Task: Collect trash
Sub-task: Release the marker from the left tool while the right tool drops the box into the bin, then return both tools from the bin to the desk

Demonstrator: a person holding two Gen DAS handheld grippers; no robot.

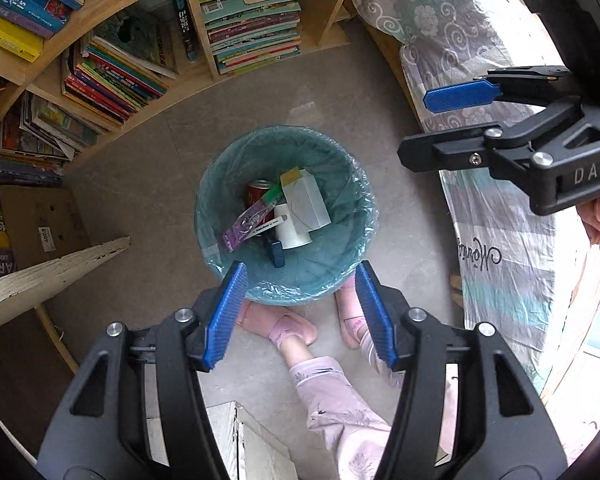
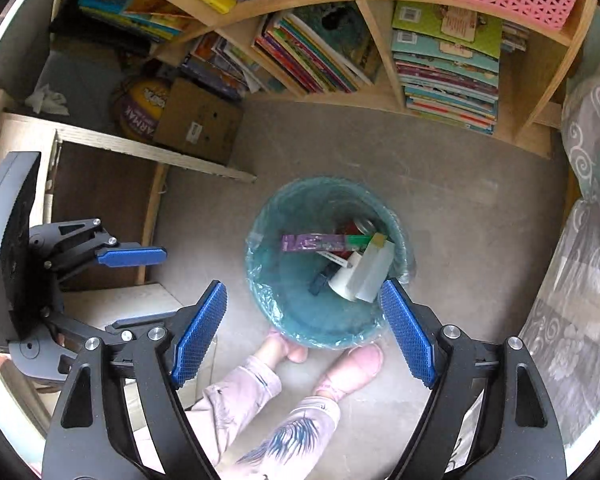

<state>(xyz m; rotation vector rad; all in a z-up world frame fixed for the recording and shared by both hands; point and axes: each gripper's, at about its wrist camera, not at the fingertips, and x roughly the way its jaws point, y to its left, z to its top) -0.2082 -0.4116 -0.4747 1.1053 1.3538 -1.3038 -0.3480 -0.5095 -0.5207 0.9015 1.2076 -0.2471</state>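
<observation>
A round bin with a teal liner (image 1: 332,276) stands on the floor; it also shows in the right wrist view (image 2: 284,312). Inside lie a white carton (image 1: 306,200), a white cup (image 1: 290,232), a red can (image 1: 258,192), a purple-green wrapper (image 1: 252,216) and a dark blue item (image 1: 275,251). My left gripper (image 1: 300,304) is open and empty, held above the bin's near rim. My right gripper (image 2: 302,328) is open and empty above the bin too; it shows at the right of the left wrist view (image 1: 432,128).
A wooden bookshelf (image 1: 204,20) full of books stands behind the bin. A cardboard box (image 1: 40,220) lies at the left. A patterned bed cover (image 1: 500,240) hangs at the right. The person's pink slippers (image 1: 284,324) and legs are just below the bin.
</observation>
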